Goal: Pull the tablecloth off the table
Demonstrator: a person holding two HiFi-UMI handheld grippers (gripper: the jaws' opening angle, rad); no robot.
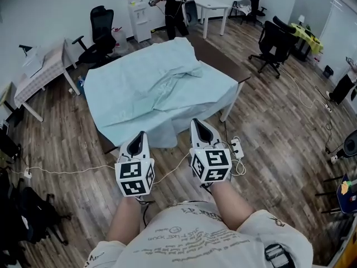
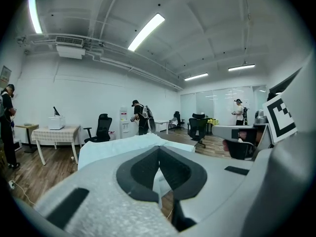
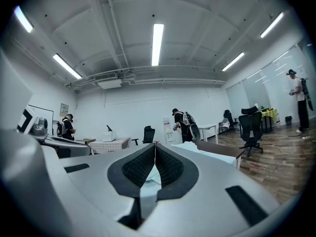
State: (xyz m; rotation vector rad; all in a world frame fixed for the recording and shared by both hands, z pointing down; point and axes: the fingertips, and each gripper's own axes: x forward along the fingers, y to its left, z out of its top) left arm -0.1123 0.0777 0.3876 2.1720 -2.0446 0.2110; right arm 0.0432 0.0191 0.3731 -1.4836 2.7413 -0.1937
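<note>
A pale blue tablecloth covers most of the table in the middle of the head view, rumpled into folds near its centre and hanging over the near edge. Both grippers hover side by side just short of that near edge, above the floor. My left gripper is shut with nothing in it, and so is my right gripper. In the left gripper view the closed jaws point at the tablecloth ahead. The right gripper view shows its jaws closed too, with the cloth beyond.
A bare brown strip of tabletop shows at the right. A power strip and cables lie on the wood floor near me. Office chairs, a checked side table, a water dispenser and a person ring the room.
</note>
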